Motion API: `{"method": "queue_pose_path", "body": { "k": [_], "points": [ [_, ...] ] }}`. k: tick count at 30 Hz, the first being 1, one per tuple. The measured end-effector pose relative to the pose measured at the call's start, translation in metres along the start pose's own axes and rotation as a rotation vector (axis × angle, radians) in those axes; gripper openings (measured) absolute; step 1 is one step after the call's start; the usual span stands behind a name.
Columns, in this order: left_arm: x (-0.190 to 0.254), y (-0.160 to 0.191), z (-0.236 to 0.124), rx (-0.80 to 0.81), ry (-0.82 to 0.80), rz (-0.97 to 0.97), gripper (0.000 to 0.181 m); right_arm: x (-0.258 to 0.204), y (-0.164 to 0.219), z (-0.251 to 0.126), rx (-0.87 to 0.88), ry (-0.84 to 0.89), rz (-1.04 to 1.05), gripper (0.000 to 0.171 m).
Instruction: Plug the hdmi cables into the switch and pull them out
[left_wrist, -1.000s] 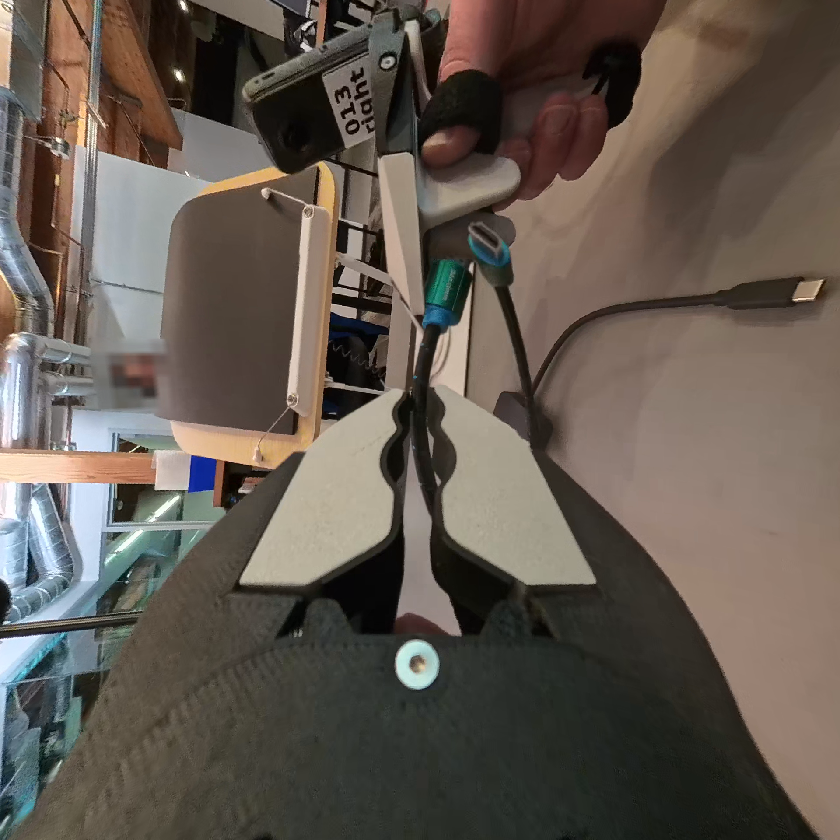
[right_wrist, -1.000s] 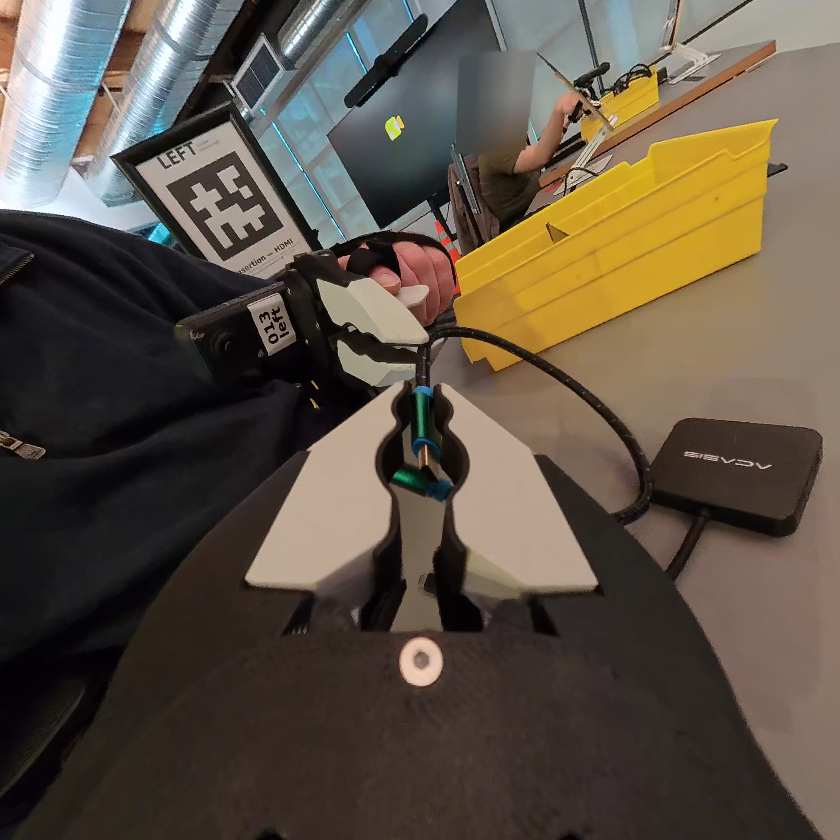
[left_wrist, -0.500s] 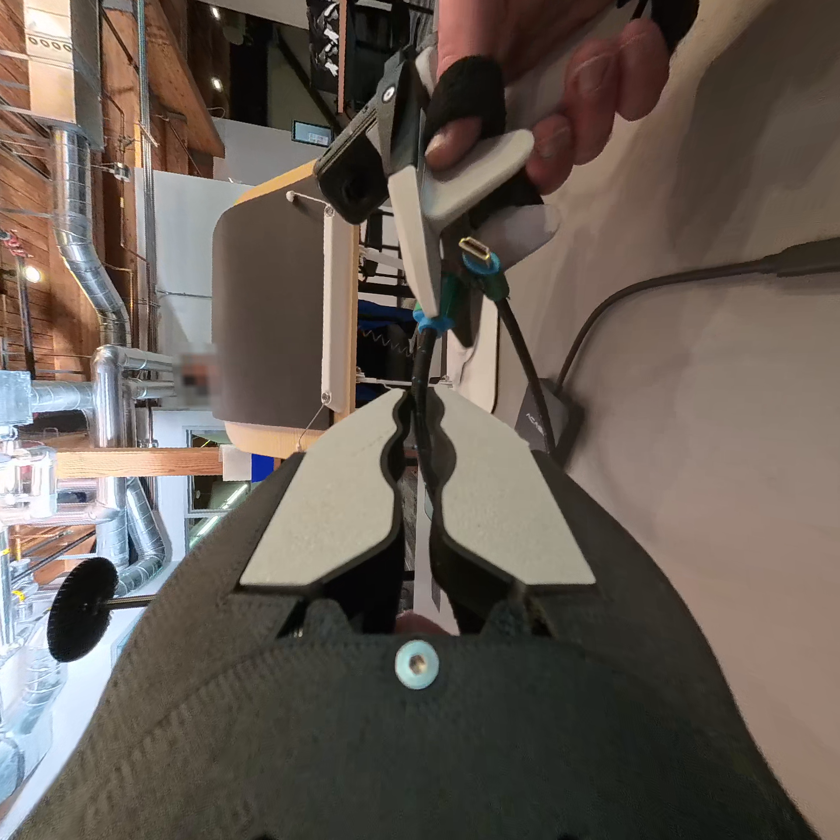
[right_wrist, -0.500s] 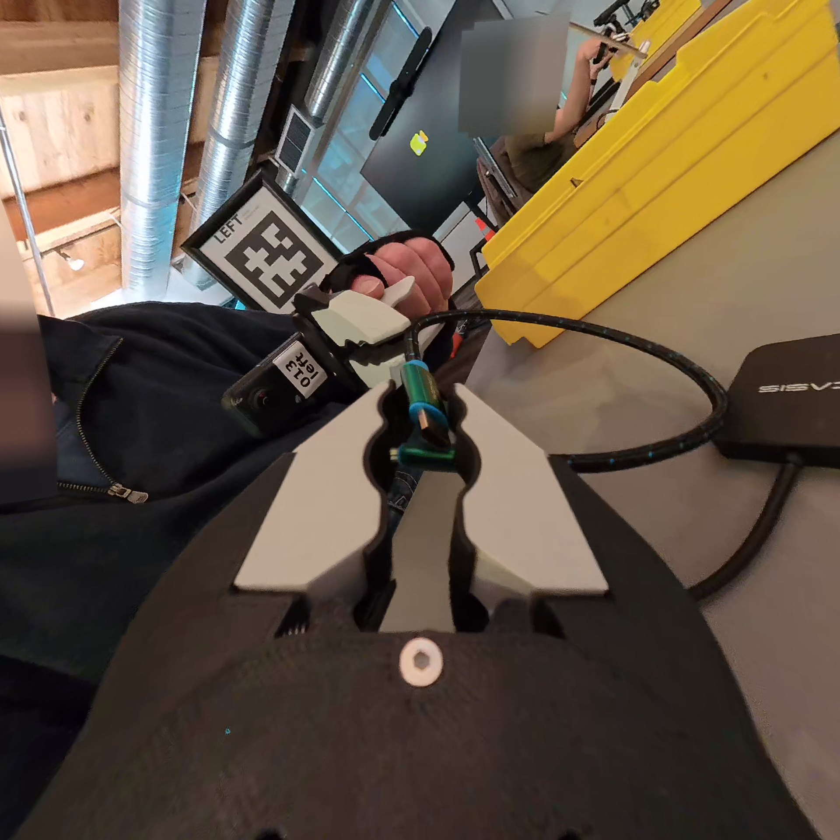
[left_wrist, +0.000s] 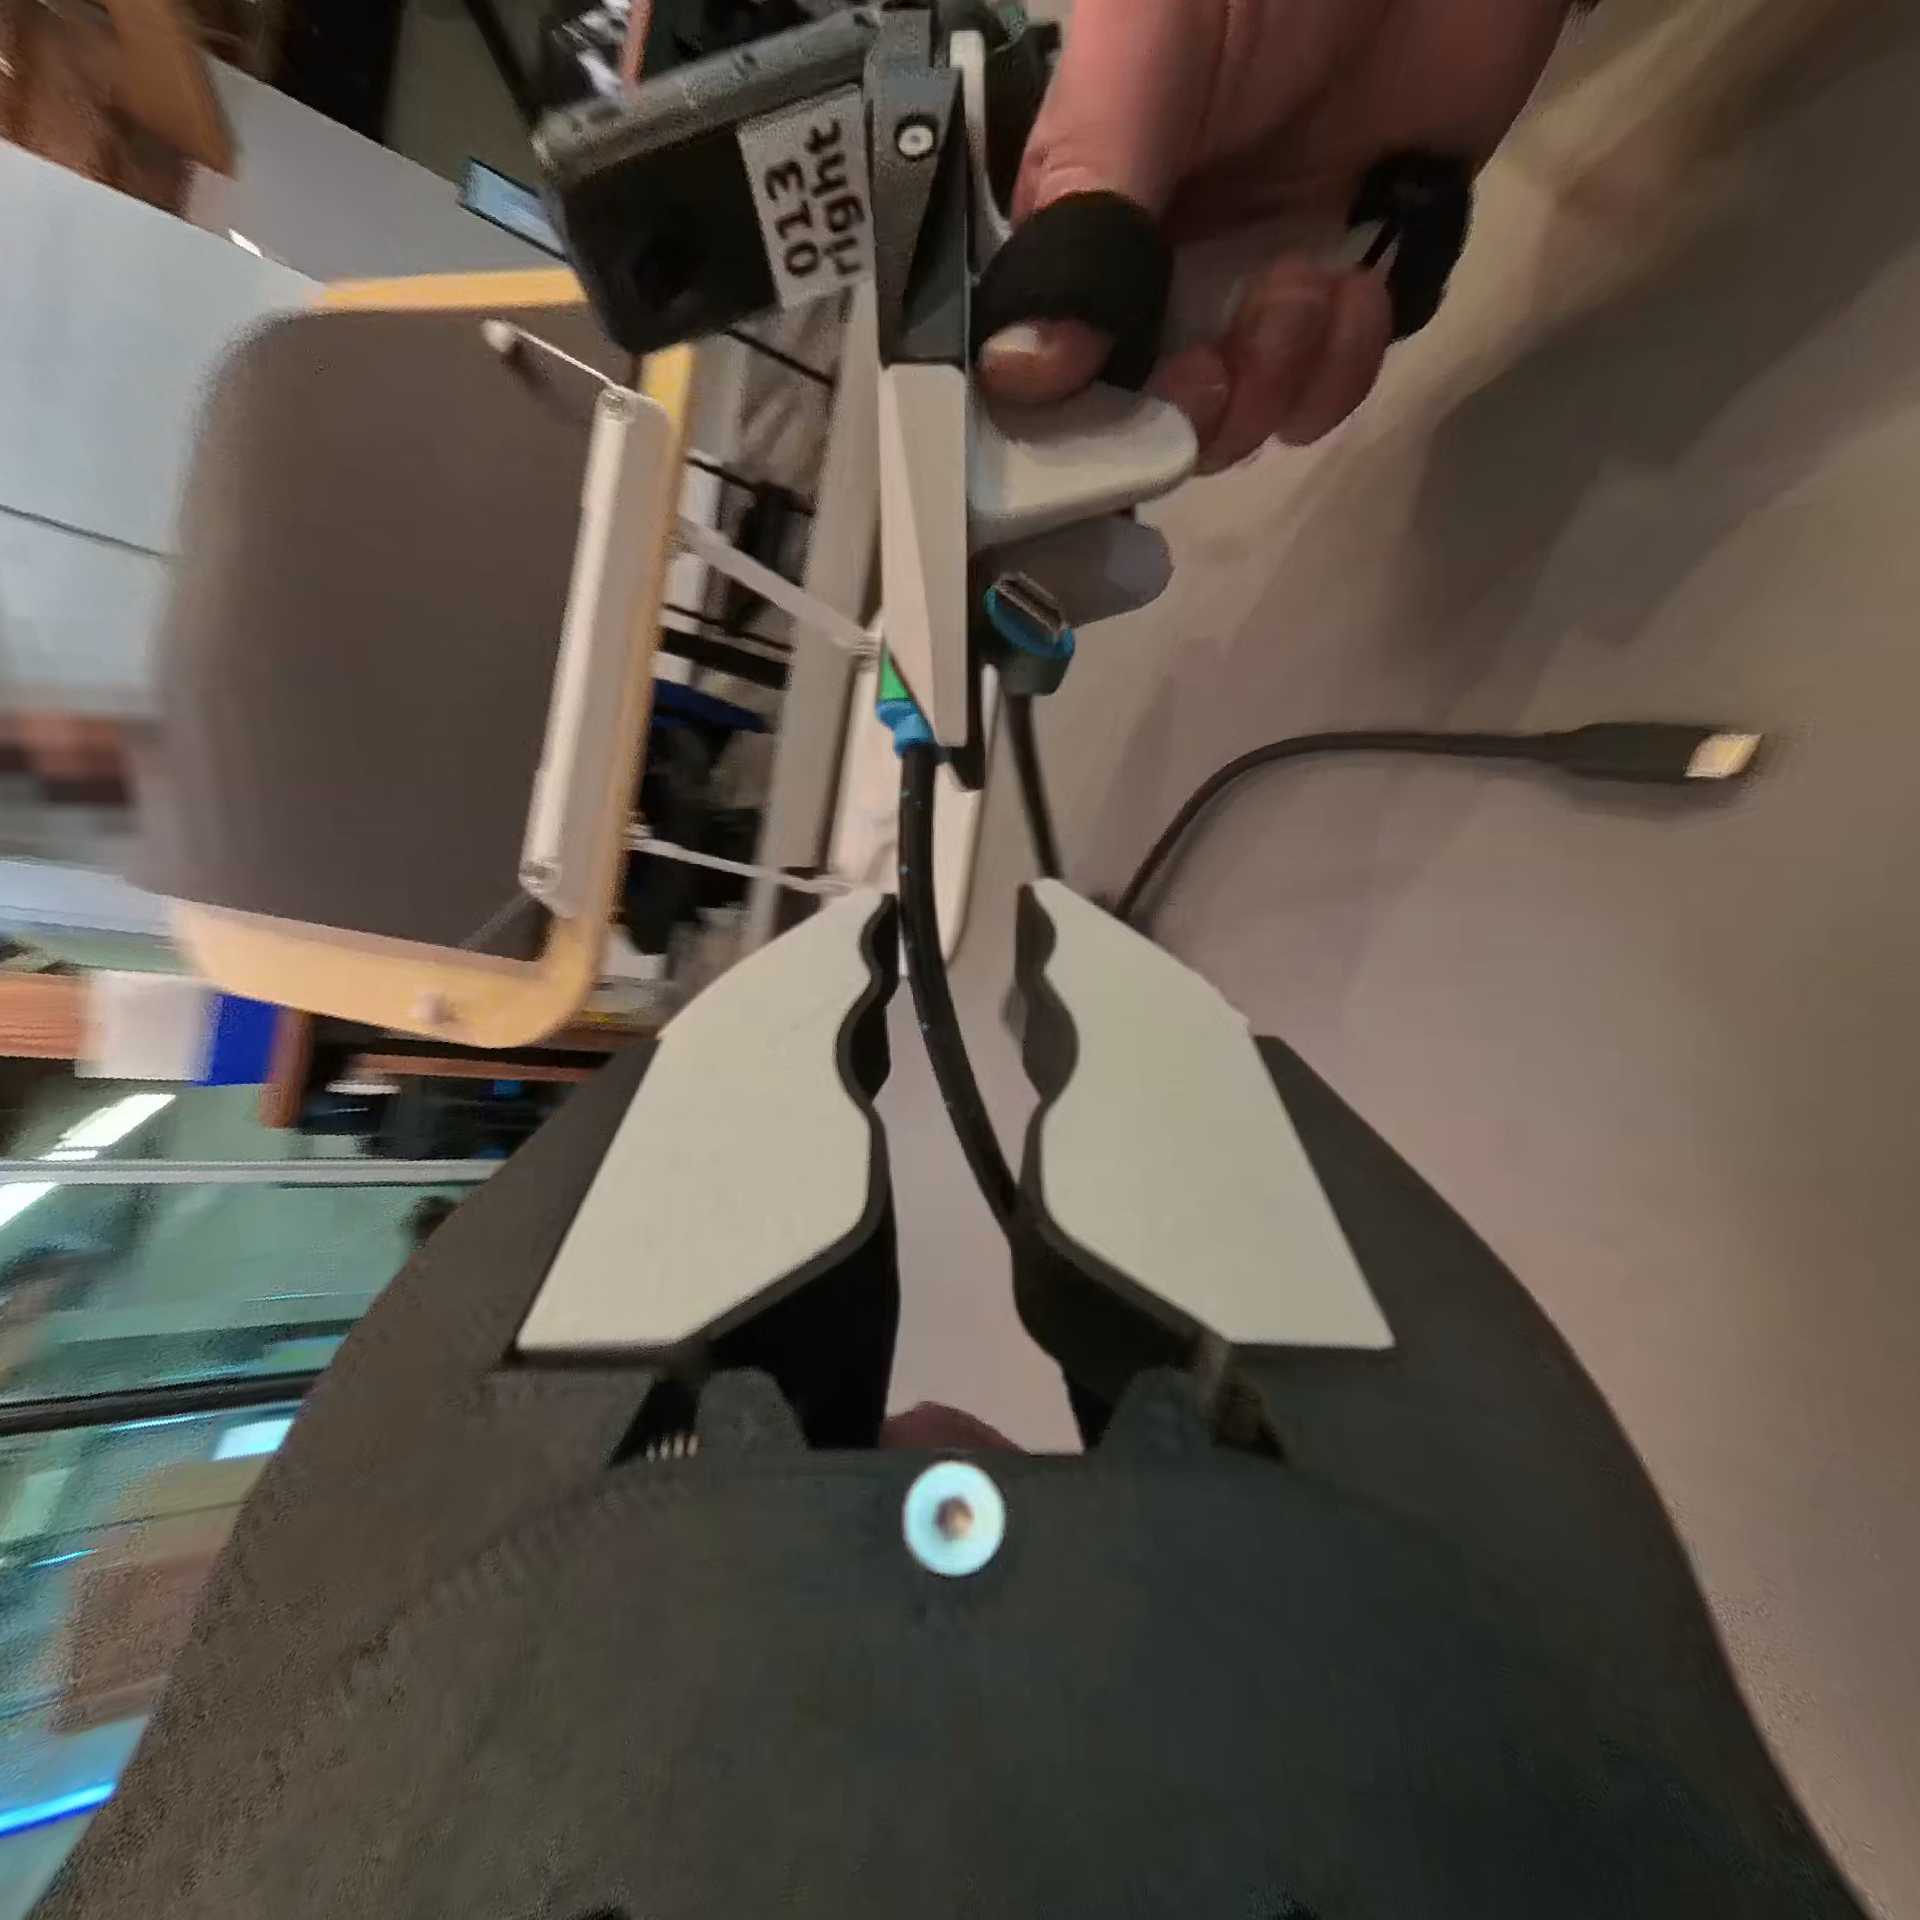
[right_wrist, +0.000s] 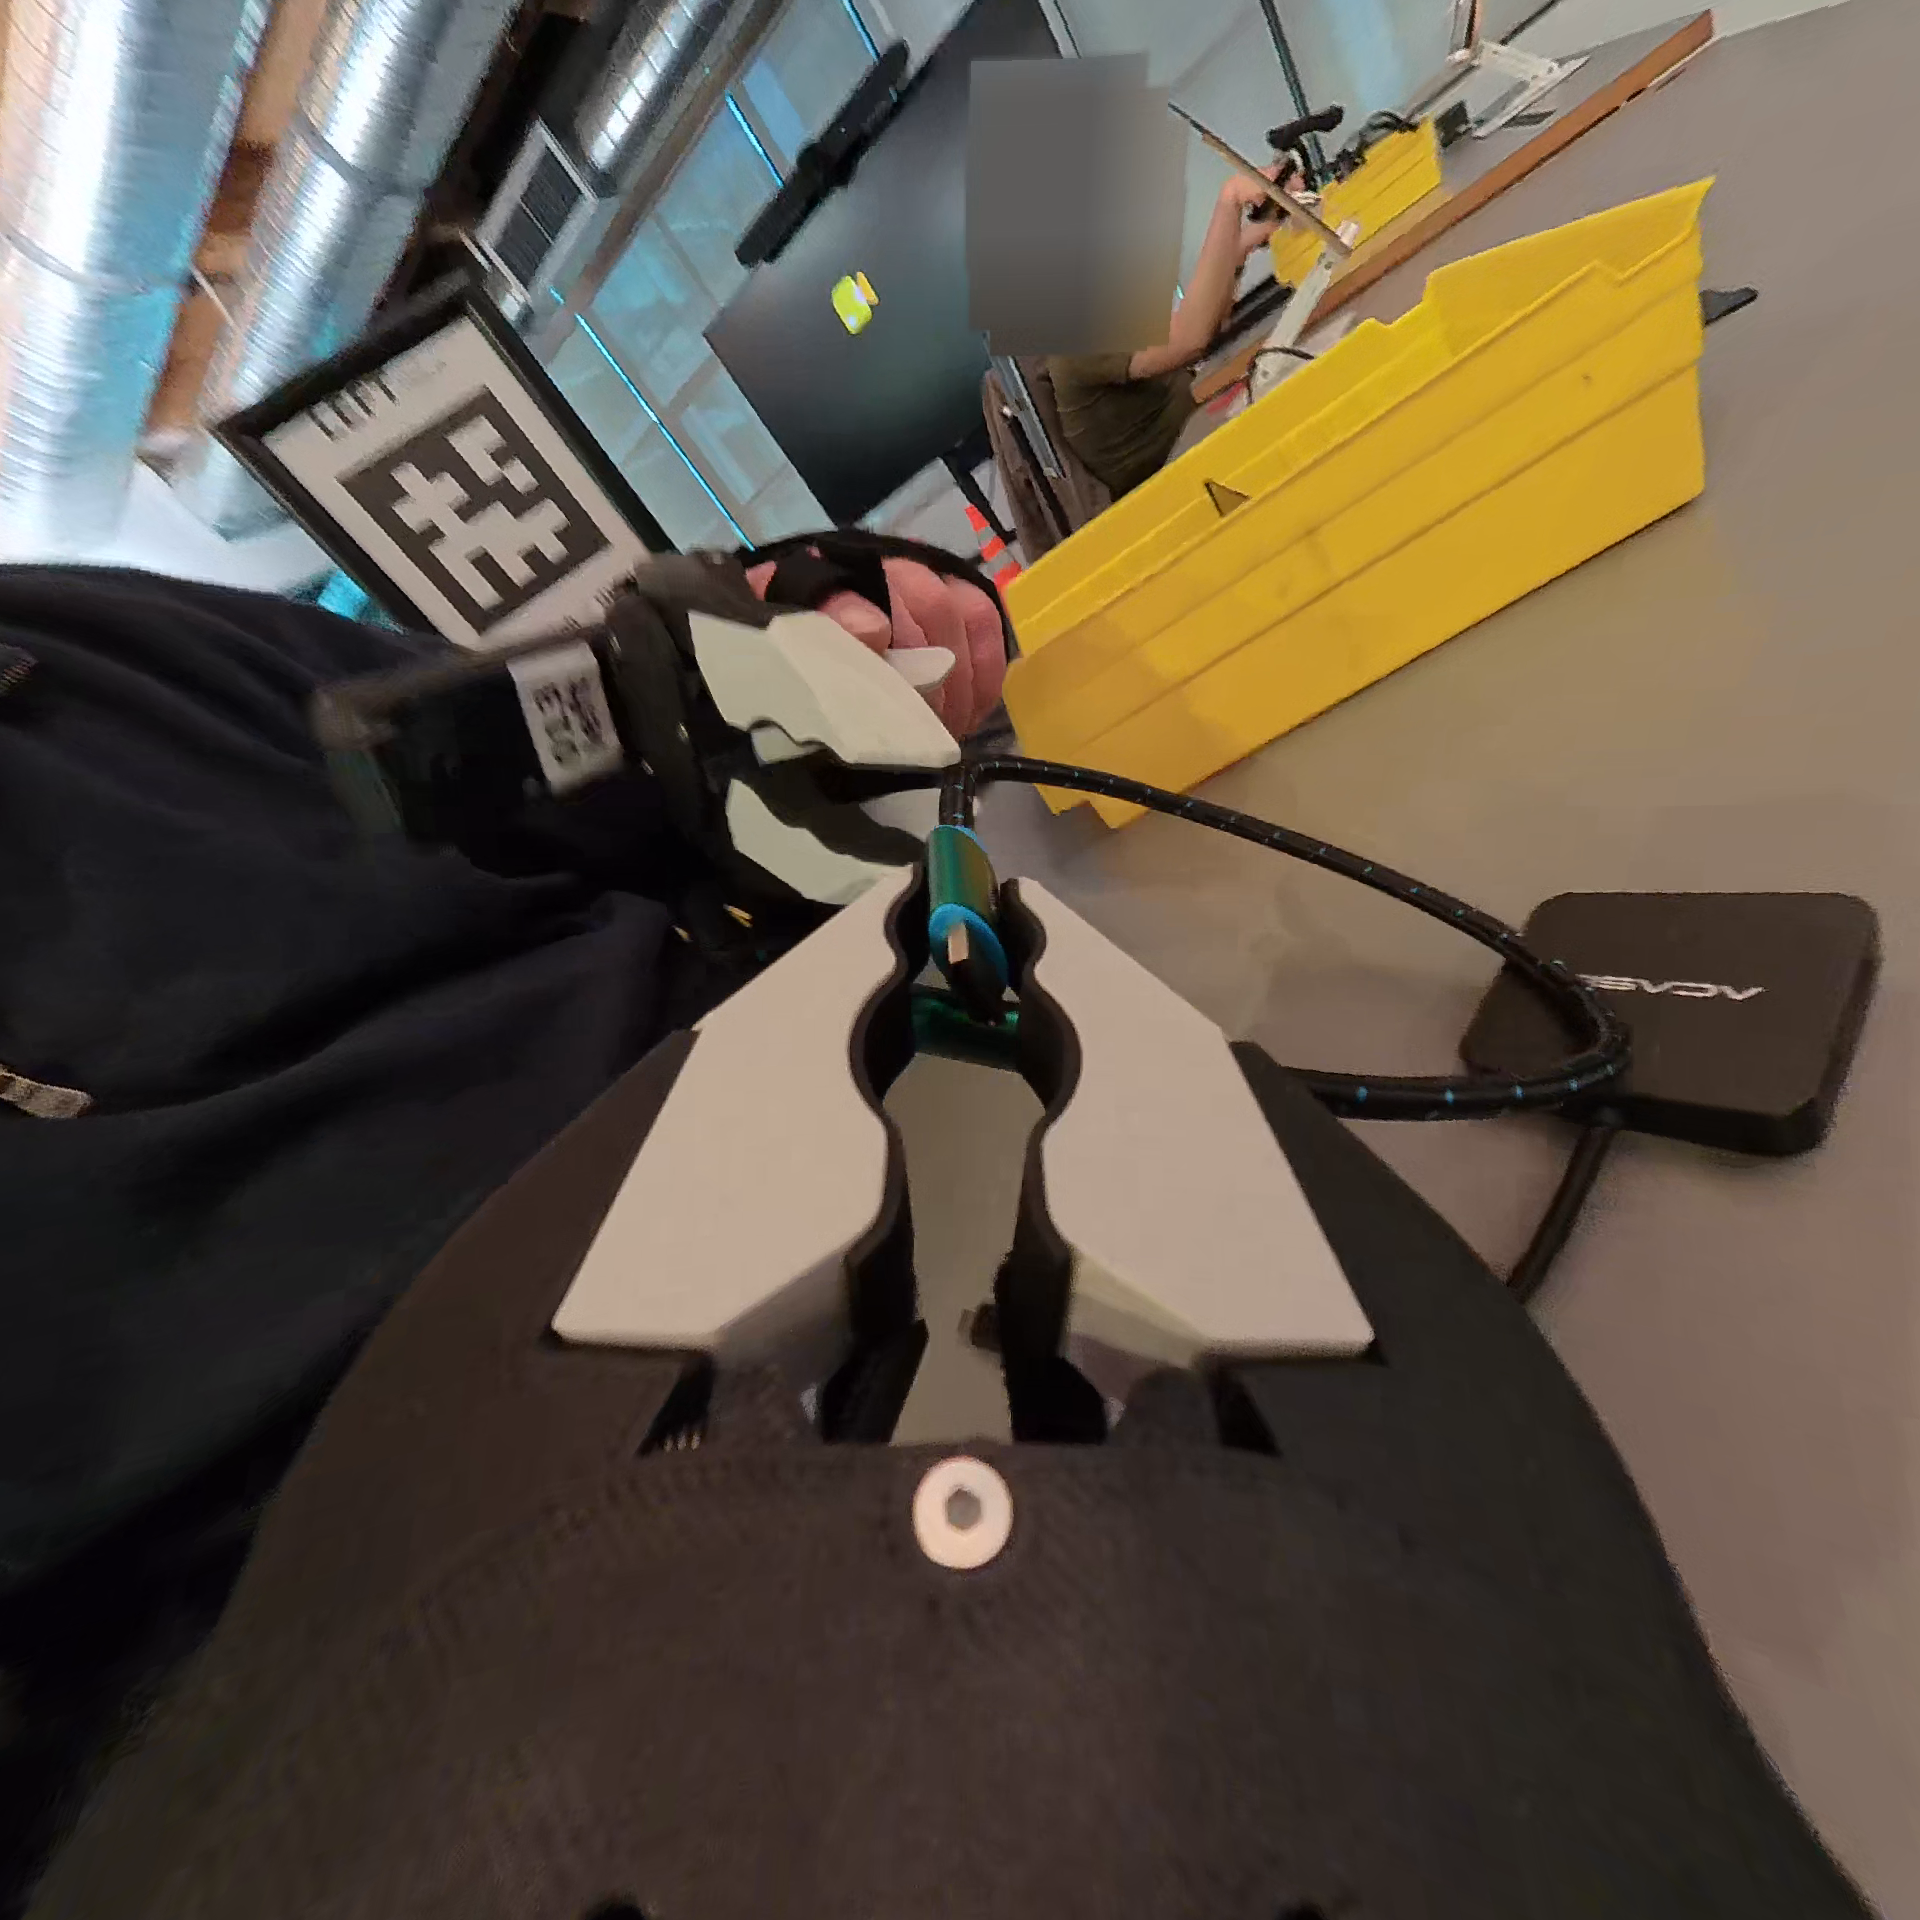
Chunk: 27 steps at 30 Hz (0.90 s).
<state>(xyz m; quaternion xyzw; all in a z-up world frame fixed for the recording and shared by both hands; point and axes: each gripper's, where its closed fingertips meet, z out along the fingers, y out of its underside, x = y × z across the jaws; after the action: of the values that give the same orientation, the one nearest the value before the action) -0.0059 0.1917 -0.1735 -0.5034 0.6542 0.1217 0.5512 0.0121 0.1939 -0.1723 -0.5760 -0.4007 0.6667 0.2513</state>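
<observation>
— Nearest to us, how did our left claw (left_wrist: 956, 935) stand?

— Its fingers were apart. The braided cable (left_wrist: 940, 997) ran loose through the gap, leaning on one finger, so we only guided it.

— And our right claw (right_wrist: 961, 888)?

— It was clamped on the green plug (right_wrist: 956, 868) at the cable's end, metal tip pointing back toward the wrist. A second plug (right_wrist: 956, 1034) sat crosswise in the notch just behind; we could not tell whether it was gripped or merely lodged there.

— Where was the switch (right_wrist: 1683, 1018)?

— Flat on the desk (right_wrist: 1662, 727), off to the side and beyond the claw. The braided cable looped over its near edge, and both plugs were up in the air, apart from it.

— So how should we have done this step?

— We judged the plug needed turning so its tip faced a port. The left claw should close on the cable near the plug to steady it while the right one took a fresh, square hold. The crosswise plug looked likely to slip.

— And room to move?

— There was bare desk in front of the switch. Its own short lead (left_wrist: 1725, 753) lay loose nearby, ready to snag. The yellow bin (right_wrist: 1403, 520) walled off the far side, so we would have come in from the near side, minding the loop.
</observation>
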Motion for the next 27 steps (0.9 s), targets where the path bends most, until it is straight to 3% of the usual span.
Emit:
{"method": "queue_pose_path", "body": {
  "k": [5,6,9,13,19,23,27],
  "points": [
    [0.014,0.0,0.003,-0.027,0.257,-0.304,0.043,0.004,0.013,0.006,-0.138,0.123,-0.214,0.01],
    [0.017,0.001,0.004,-0.036,0.29,-0.327,0.04,0.002,0.013,0.009,-0.153,0.133,-0.261,0.01],
    [0.021,0.004,0.003,-0.048,0.311,-0.333,0.007,-0.002,0.018,0.016,-0.211,0.172,-0.414,0.009],
    [0.016,0.007,0.005,-0.064,0.231,-0.261,0.006,0.002,0.023,0.016,-0.259,0.243,-0.527,0.009],
    [0.003,0.005,0.005,-0.126,-0.002,-0.033,0.006,-0.006,0.011,0.015,-0.163,0.162,-0.353,0.032],
    [-0.009,0.009,0.003,-0.183,-0.153,0.148,0.006,-0.005,-0.004,0.007,-0.041,0.13,-0.173,0.028],
    [-0.007,0.014,0.007,-0.219,-0.193,0.219,0.005,0.005,-0.001,0.006,0.013,0.127,0.037,0.022]
  ]
}}
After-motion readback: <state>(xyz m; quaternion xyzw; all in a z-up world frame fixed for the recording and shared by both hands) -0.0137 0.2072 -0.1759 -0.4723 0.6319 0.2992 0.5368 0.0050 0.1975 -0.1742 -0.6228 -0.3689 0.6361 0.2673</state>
